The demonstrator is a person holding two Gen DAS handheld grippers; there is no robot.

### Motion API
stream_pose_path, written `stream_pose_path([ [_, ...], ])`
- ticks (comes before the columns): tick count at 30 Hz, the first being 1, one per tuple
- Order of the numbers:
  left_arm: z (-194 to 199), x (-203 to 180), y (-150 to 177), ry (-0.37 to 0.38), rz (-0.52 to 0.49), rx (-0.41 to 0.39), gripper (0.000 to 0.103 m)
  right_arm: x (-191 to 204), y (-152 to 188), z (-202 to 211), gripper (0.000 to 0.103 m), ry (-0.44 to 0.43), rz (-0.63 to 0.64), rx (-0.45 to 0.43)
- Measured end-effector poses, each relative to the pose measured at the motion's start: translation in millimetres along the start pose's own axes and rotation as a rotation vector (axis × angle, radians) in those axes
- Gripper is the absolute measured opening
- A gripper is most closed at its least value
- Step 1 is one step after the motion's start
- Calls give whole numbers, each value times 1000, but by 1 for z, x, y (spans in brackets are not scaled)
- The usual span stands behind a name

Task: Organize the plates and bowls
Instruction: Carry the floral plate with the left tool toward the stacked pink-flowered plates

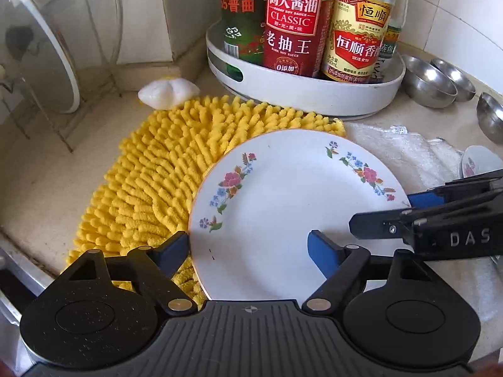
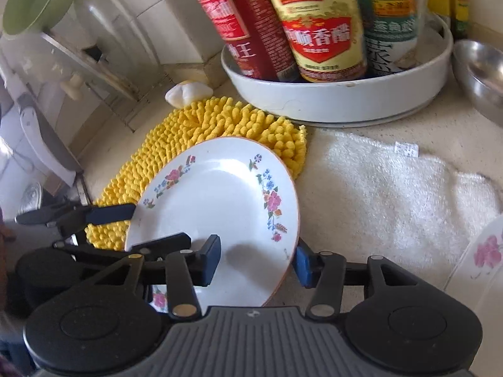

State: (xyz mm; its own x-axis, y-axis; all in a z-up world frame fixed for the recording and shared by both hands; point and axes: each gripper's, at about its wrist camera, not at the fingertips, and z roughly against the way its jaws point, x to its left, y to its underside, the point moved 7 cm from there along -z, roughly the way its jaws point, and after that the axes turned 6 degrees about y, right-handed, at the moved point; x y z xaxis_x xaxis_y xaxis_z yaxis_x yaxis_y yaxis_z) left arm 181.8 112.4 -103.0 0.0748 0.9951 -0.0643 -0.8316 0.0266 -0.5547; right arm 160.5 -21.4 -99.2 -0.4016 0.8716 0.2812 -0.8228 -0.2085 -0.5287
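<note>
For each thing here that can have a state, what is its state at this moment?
floral plate: tilted, lower edge on the yellow mat, between the fingers of both grippers
left gripper: open around the plate's edge
right gripper: open around the plate's other edge
steel bowls: upright, empty
soy sauce bottle: upright in the white turntable tray
white towel: spread flat
</note>
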Motion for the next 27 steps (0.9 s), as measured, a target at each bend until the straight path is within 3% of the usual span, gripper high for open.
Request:
stream_pose_path([
  [5,10,-4,0,-3,1,-14,84,7,-5,18,65,-13,28,-53],
  [6,14,-10,-2,49,-8,-35,61,10,-6,22,64,-50,31,-64],
  [7,18,-20,-4,153,0,-35,54,14,-6,24,63,-76,31,-65],
  [8,22,-32,-6,217,7,-20,55,16,-7,24,63,-59,26,-66],
  [11,26,-46,-14,67,-104,-62,84,4,-11,14,63,9,11,-70],
  [14,40,-21,-14,130,-12,-80,84,-14,-8,15,63,-4,-41,-55],
  [17,46,21,-14,65,78,-79,86,-24,-6,20,63,-13,-79,-64],
  [19,36,47,-11,70,172,-36,80,-28,-3,19,63,-38,-105,-53],
  [21,21,55,-6,134,250,1,73,-25,-1,15,63,-40,-99,-37],
  [23,8,54,-1,129,270,29,65,-20,1,12,63,-40,-81,-28],
  [27,-1,36,2,147,188,29,75,-10,7,8,63,-44,-35,-5],
])
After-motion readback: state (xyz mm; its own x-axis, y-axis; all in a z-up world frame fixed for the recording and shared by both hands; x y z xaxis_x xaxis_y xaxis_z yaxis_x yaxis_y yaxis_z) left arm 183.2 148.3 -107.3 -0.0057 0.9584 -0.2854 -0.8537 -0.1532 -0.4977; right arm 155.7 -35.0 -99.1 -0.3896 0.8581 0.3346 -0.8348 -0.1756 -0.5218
